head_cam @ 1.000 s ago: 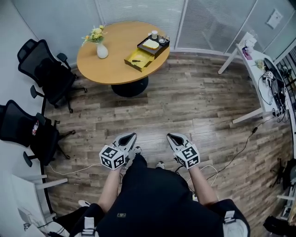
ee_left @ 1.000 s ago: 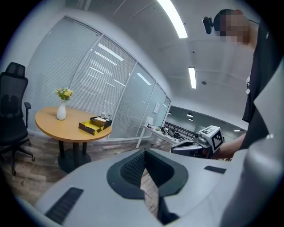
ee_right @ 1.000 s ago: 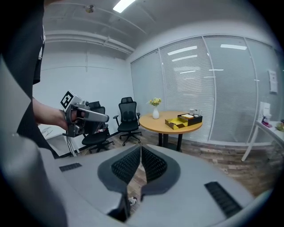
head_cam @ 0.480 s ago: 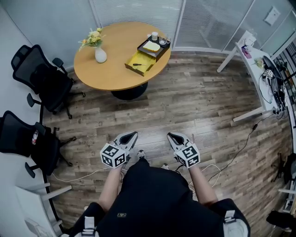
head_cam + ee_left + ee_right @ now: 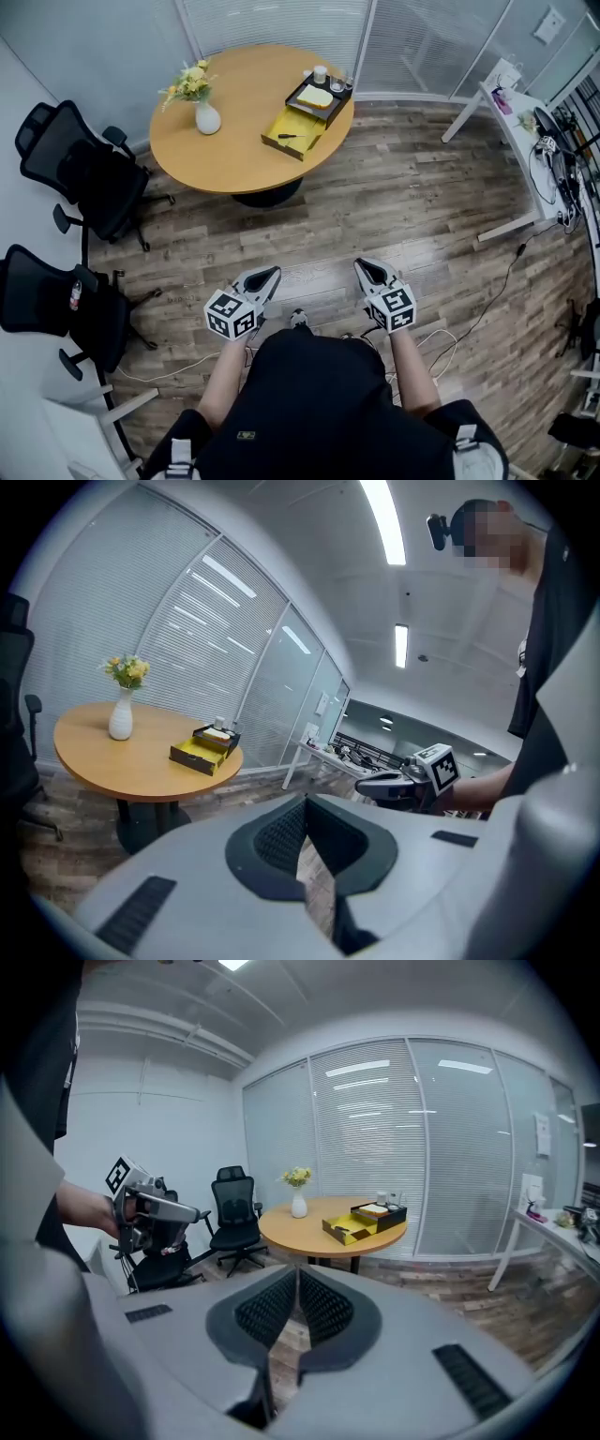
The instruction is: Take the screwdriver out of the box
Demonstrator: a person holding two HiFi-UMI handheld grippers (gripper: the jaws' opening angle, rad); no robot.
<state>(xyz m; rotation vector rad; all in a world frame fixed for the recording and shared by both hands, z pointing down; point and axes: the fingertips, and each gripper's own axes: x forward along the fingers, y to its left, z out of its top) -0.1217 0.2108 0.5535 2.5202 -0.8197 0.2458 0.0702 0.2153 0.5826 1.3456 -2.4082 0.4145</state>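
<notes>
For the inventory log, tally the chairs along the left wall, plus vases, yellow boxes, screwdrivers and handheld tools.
Chairs: 2
Vase: 1
Yellow box: 1
Screwdriver: 1
Tools: 2
Total: 7

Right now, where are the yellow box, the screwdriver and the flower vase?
yellow box (image 5: 306, 121), head view, bare yellow floor inside it.
screwdriver (image 5: 287, 137), head view, middle of the dark tool.
flower vase (image 5: 208, 120), head view, its white belly.
</notes>
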